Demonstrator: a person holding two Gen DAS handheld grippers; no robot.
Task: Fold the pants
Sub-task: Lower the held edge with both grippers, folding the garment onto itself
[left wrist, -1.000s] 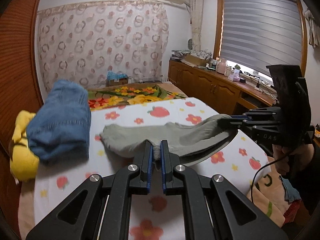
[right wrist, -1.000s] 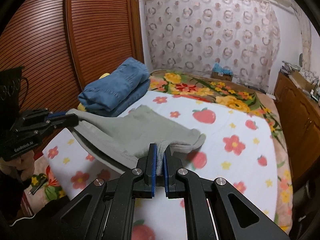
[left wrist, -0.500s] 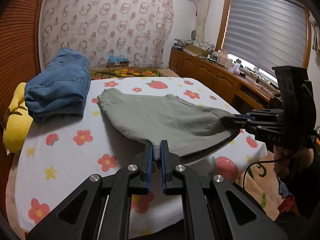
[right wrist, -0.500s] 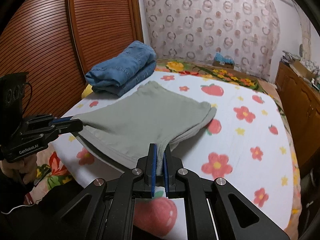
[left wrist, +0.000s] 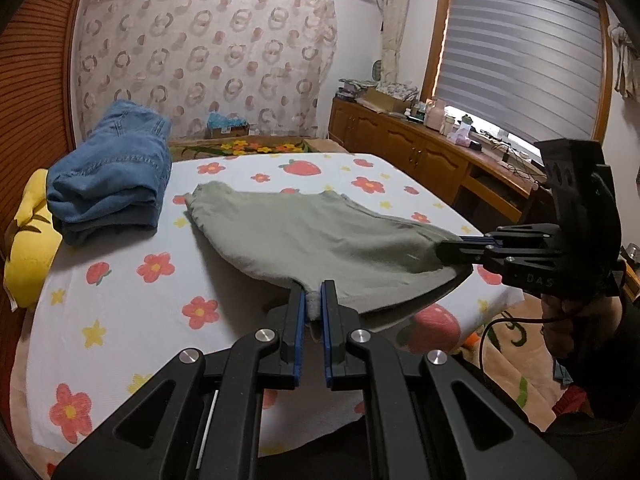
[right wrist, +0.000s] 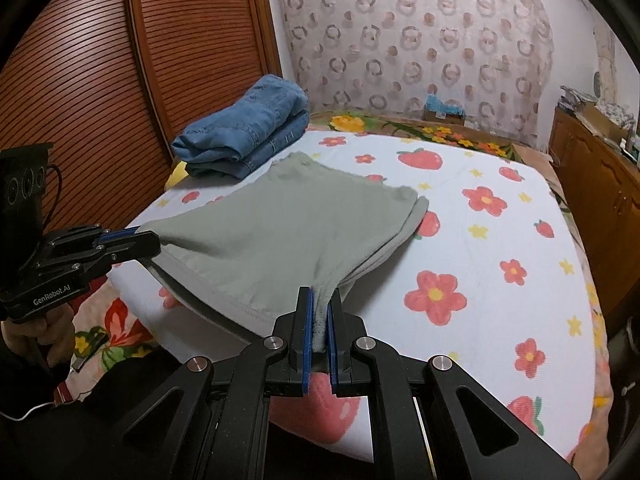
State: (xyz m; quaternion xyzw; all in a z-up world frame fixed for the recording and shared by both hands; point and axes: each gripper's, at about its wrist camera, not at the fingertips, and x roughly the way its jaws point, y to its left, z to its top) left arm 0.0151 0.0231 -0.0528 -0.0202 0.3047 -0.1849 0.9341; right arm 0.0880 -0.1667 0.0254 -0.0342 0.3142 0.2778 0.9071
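Both the left gripper (left wrist: 313, 300) and right gripper (right wrist: 319, 312) pinch the grey pants (left wrist: 320, 236) near the bed (left wrist: 120, 320) edge, fingers clamped tight; folded jeans (left wrist: 108, 176) apparently lie clear.

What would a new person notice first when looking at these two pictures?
First, the grey-green pants stretched over the near part of the flowered bed sheet, with the left gripper and right gripper each shut on a near corner. Next, the folded blue jeans stacked at the far left of the bed, beside something yellow.
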